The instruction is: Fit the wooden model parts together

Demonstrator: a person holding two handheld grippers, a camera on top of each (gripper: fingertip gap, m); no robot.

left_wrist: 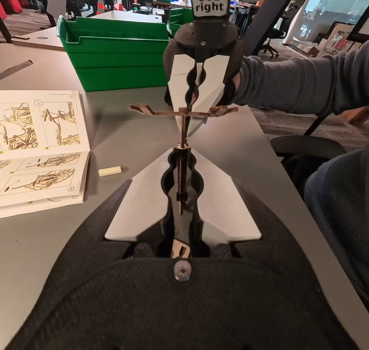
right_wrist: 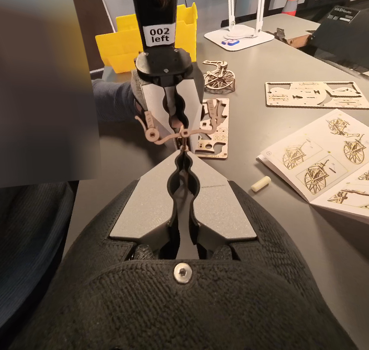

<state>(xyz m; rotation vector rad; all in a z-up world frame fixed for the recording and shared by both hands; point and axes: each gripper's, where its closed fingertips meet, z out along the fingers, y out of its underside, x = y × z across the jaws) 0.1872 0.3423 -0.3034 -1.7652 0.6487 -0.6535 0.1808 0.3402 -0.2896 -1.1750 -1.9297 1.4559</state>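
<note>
In the left wrist view, a thin wooden stem [left_wrist: 180,180] is pinched between the nearly closed fingers of the left gripper [left_wrist: 182,150]. A crossbar [left_wrist: 182,111] is met by the right gripper [left_wrist: 184,134] opposite, above the table [left_wrist: 129,132] near its right edge. A peg [left_wrist: 110,170] and booklet [left_wrist: 40,140] lie to the left.

In the right wrist view, the right gripper [right_wrist: 183,153] is pressed on the crossbar's [right_wrist: 179,134] lower tab, tip to tip with the left gripper [right_wrist: 179,140]. Part sheets [right_wrist: 214,128] and a wheel model [right_wrist: 218,78] lie beyond.

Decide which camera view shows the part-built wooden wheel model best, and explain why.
The right wrist view. The wheel model stands in plain sight on the table beyond the left gripper, spokes and frame clear, beside a wooden sheet. The left wrist view does not show it at all.
</note>
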